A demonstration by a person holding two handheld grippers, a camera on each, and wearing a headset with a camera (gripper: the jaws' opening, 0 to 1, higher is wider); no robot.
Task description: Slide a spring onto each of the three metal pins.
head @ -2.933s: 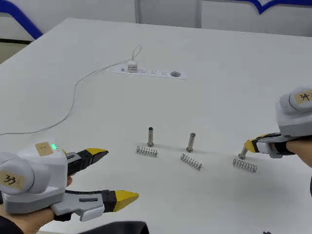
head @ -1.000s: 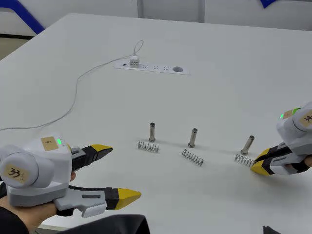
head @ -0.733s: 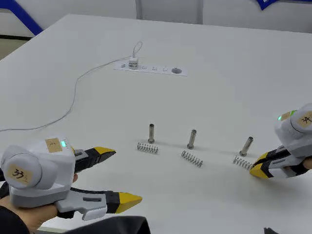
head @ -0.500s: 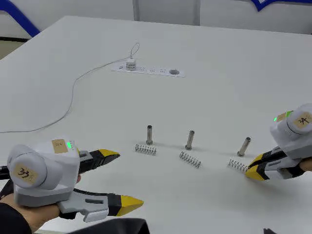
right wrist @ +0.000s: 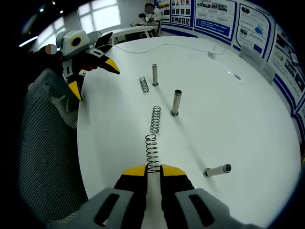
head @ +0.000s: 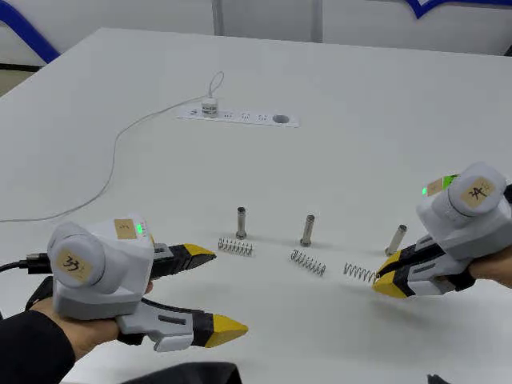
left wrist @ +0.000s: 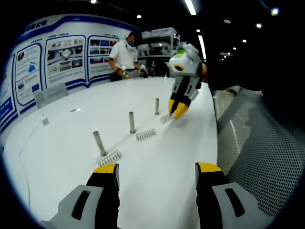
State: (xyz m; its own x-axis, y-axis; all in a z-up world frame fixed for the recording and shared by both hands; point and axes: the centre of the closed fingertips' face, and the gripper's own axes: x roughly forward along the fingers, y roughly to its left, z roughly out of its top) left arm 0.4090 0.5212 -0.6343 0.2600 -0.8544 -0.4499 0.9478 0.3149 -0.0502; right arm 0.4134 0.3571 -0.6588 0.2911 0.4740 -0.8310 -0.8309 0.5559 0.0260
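The white bench [head: 400, 112] carries the left pin [head: 241, 222], middle pin [head: 308, 230] and right pin [head: 396, 239], the left spring [head: 235, 247] and middle spring [head: 308, 262] lying just in front, a power strip [head: 238, 117] and its cable [head: 114, 152] farther back

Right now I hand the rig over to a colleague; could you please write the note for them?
Left gripper: open, holds nothing, hovers over the table.
Right gripper: shut on the end of the right spring, beside the right pin.
Left spring and middle spring lie by the left pin and middle pin.
Done: no spring on a pin. Left: all three.
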